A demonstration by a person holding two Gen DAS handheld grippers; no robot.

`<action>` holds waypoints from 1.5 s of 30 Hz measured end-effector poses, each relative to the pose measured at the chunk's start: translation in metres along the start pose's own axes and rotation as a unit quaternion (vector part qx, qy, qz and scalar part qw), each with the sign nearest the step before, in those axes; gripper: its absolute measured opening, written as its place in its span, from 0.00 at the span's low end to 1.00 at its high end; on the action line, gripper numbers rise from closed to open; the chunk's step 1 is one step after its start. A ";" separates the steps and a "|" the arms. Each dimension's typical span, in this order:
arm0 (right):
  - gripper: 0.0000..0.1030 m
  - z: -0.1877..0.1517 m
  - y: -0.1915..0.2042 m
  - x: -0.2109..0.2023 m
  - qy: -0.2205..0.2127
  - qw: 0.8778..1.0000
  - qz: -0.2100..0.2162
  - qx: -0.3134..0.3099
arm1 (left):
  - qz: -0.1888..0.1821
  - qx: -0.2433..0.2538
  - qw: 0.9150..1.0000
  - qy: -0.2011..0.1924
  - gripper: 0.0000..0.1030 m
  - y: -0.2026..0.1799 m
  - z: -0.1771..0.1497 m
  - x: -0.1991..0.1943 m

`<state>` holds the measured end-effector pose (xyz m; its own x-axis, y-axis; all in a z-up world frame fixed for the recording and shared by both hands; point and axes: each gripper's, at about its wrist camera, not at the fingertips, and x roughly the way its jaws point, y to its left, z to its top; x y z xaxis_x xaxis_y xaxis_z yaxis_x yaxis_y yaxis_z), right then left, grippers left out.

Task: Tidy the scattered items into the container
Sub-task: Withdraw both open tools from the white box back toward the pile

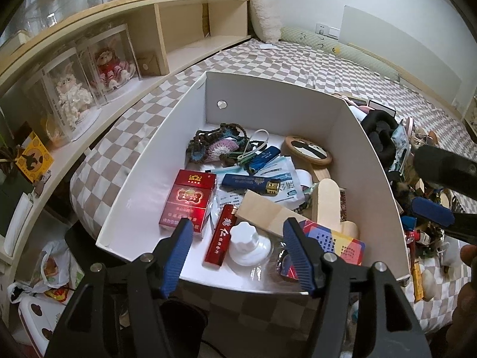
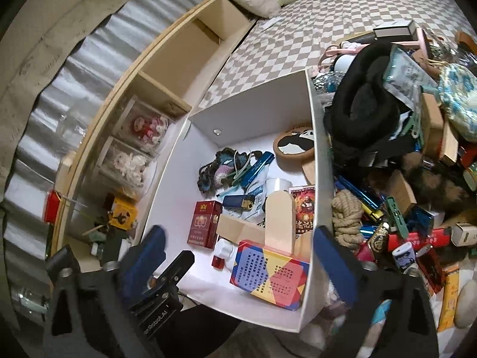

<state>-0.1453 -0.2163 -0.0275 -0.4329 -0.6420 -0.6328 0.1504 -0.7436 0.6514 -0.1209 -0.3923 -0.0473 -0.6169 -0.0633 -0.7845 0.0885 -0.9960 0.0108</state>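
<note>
My left gripper (image 1: 237,243) hides the near edge of the white box (image 1: 179,113), and its blue pads cover part of the red cigarette pack (image 1: 188,201) and the corner of the colourful card box (image 2: 269,271). Under the white bottle cap (image 1: 247,243) lies something in clear wrap that I cannot make out. To the right of the box, the pile of loose things (image 2: 402,155) on the checkered bed (image 1: 313,68) is so tangled that only a black padded ring (image 2: 363,110), a coil of rope (image 2: 345,217) and some blue lighters read clearly; the right frame edge cuts the rest.

The box sits on the bed with its long axis running away from me toward the wooden shelf (image 1: 184,38). Inside, the red lighter (image 1: 220,240) points away and slightly right, and the wooden block (image 1: 268,213) lies slantwise.

My left jaws stand partly apart over the near rim, holding nothing. My right gripper (image 2: 238,250) is spread wide, empty, its pads straddling the card box and the box's right wall without pressing either.
</note>
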 end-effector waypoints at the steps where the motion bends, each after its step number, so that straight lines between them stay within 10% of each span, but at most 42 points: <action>1: 1.00 -0.001 -0.001 -0.003 -0.005 1.000 -0.005 -0.003 | -0.002 0.001 1.000 -0.001 0.61 -0.001 0.000 0.000; 4: 1.00 -0.005 -0.002 -0.013 -0.022 0.999 -0.019 -0.014 | -0.004 0.005 1.000 -0.007 0.64 -0.003 0.000 -0.002; 6: 1.00 -0.008 -0.005 -0.019 -0.034 0.999 -0.019 -0.018 | -0.006 0.005 1.000 -0.015 0.91 -0.003 0.000 -0.004; 8: 1.00 -0.012 -0.009 -0.028 -0.053 0.998 -0.012 -0.022 | -0.009 0.007 1.000 -0.024 0.95 -0.005 -0.001 -0.006; 45: 1.00 -0.058 -0.048 -0.143 -0.180 0.960 -0.184 -0.109 | -0.105 0.026 0.989 -0.103 1.00 -0.045 -0.009 -0.045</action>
<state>-0.0389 -0.0998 0.0069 -0.7655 -0.2513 -0.5924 0.0942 -0.9545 0.2830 -0.0903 -0.3442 -0.0180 -0.7645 0.1394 -0.6294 -0.0951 -0.9901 -0.1037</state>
